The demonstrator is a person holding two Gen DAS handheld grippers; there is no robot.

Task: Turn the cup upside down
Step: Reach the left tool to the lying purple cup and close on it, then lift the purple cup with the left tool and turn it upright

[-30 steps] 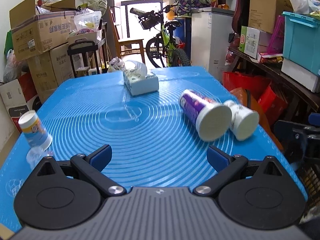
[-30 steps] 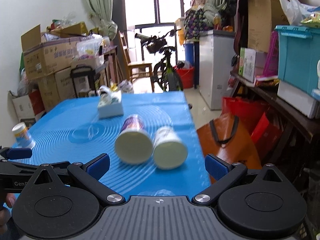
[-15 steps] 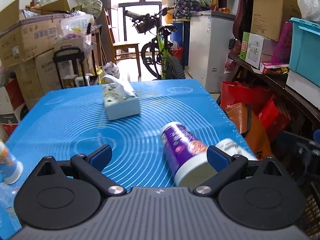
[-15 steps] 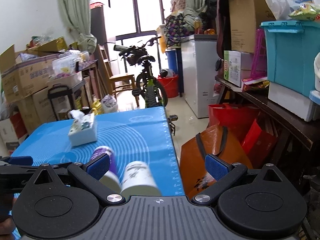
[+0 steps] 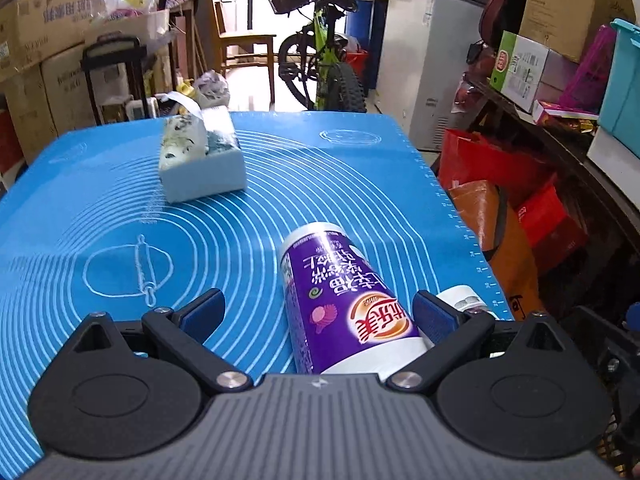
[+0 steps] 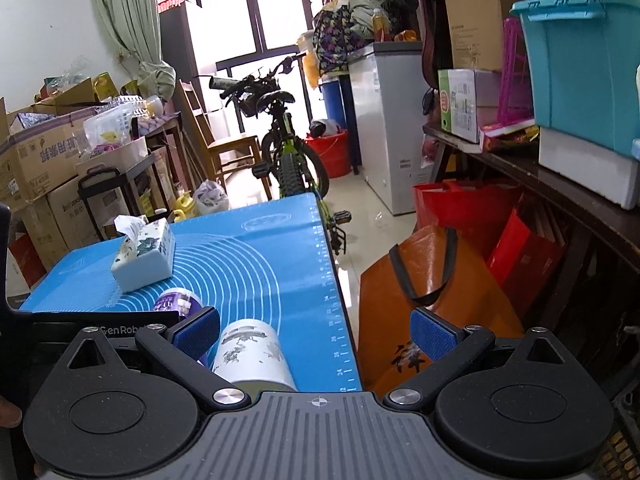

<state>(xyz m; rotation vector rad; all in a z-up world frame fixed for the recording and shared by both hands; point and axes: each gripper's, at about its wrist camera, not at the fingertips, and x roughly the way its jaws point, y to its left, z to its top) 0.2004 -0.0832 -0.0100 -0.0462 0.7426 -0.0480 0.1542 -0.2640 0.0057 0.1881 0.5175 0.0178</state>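
A purple cup (image 5: 340, 300) lies on its side on the blue mat (image 5: 120, 216), between the fingers of my open left gripper (image 5: 318, 312), close to the right finger. A white cup (image 5: 464, 298) lies beside it, mostly hidden behind that finger. In the right wrist view the white cup (image 6: 252, 354) lies on its side between the fingers of my open right gripper (image 6: 316, 330), near the left finger. The purple cup (image 6: 178, 300) shows just behind that left finger.
A tissue box (image 5: 200, 160) stands on the mat's far left part. The mat's right edge (image 6: 336, 300) drops off to the floor with orange and red bags (image 6: 432, 288). A bicycle (image 5: 320, 52), cardboard boxes and a white freezer stand beyond the table.
Both grippers have moved forward and lower. The purple cup now sits between the left fingers and the white cup between the right fingers. Both grippers stay open.
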